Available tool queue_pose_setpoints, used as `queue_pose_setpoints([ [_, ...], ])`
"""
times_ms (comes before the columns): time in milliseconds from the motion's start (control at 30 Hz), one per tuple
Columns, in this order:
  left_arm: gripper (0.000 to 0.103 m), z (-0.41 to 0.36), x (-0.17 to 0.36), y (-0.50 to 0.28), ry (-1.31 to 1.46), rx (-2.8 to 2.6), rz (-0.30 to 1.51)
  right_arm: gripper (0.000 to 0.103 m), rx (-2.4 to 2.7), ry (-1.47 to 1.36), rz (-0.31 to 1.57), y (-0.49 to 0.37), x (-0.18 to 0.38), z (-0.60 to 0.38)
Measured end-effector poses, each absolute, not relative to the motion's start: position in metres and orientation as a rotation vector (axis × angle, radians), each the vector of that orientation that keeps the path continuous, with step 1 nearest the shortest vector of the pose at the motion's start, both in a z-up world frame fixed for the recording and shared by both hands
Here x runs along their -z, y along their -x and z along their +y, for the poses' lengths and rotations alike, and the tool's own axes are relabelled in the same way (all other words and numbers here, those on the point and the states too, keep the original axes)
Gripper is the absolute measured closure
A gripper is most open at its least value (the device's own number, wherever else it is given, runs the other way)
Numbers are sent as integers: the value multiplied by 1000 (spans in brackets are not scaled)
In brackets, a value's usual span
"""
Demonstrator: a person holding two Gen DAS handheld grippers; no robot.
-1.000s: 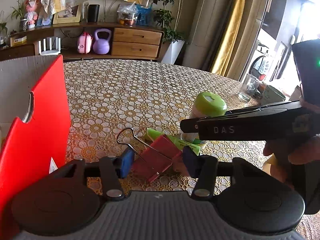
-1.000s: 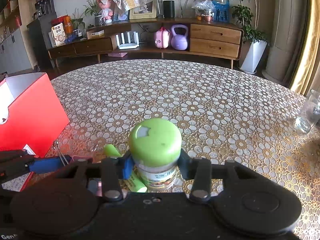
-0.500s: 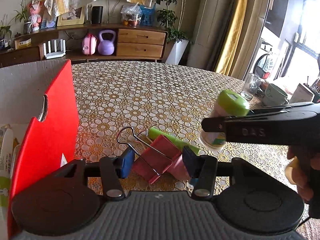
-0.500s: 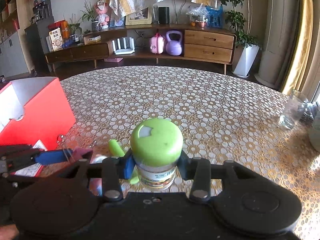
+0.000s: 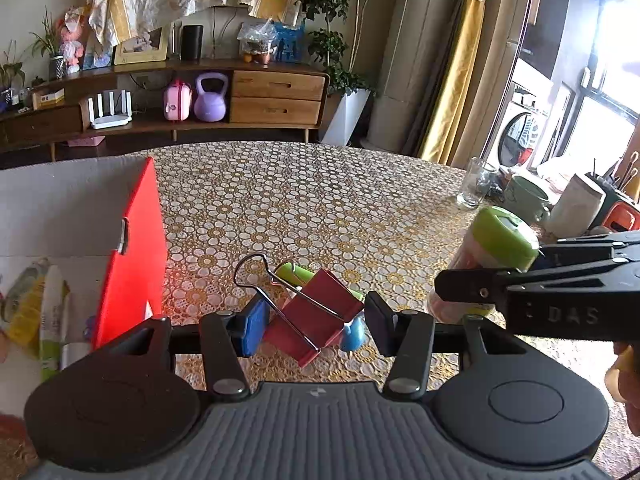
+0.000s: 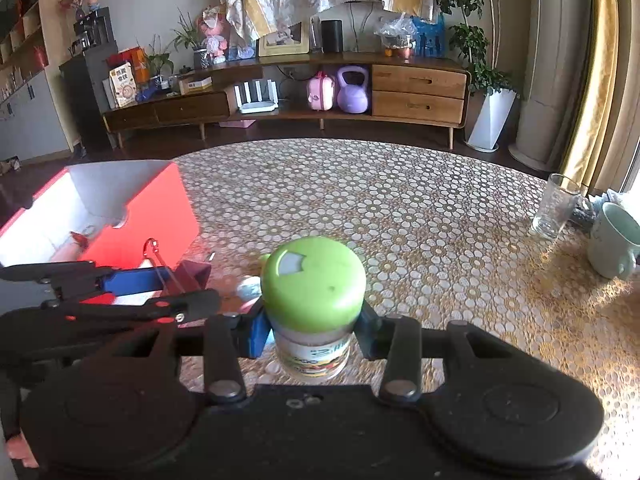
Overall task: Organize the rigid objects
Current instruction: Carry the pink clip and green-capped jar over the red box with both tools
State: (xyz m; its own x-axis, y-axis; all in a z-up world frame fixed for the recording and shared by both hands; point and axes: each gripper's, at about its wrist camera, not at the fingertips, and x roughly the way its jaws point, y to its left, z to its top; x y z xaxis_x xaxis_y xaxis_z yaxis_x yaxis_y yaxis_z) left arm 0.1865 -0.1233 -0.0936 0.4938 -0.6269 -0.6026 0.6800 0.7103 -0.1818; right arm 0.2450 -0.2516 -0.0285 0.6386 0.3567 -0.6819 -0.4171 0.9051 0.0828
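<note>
Wide bare bench point(image 6: 400, 208) ahead, red box point(image 6: 152, 216) walling the left, glass point(image 6: 554, 212) and mug point(image 6: 612, 244) crowding the far right edge, green marker point(image 5: 294, 272) lying just below the claws

Glossy red binder clip point(image 5: 316, 312) with wire handles; matt green plastic bottle lid point(image 6: 314, 284).
</note>
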Motion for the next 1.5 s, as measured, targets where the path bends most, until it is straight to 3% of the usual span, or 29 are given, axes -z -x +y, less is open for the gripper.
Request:
queue_pose_setpoints([
  [833,51,-26,11,-154,-53,720,611,61,-575,139,686,-153,-49,-193],
  [1500,51,77,-3,-207,-82,580,617,61,-692,236,713,-148,-48,-82],
])
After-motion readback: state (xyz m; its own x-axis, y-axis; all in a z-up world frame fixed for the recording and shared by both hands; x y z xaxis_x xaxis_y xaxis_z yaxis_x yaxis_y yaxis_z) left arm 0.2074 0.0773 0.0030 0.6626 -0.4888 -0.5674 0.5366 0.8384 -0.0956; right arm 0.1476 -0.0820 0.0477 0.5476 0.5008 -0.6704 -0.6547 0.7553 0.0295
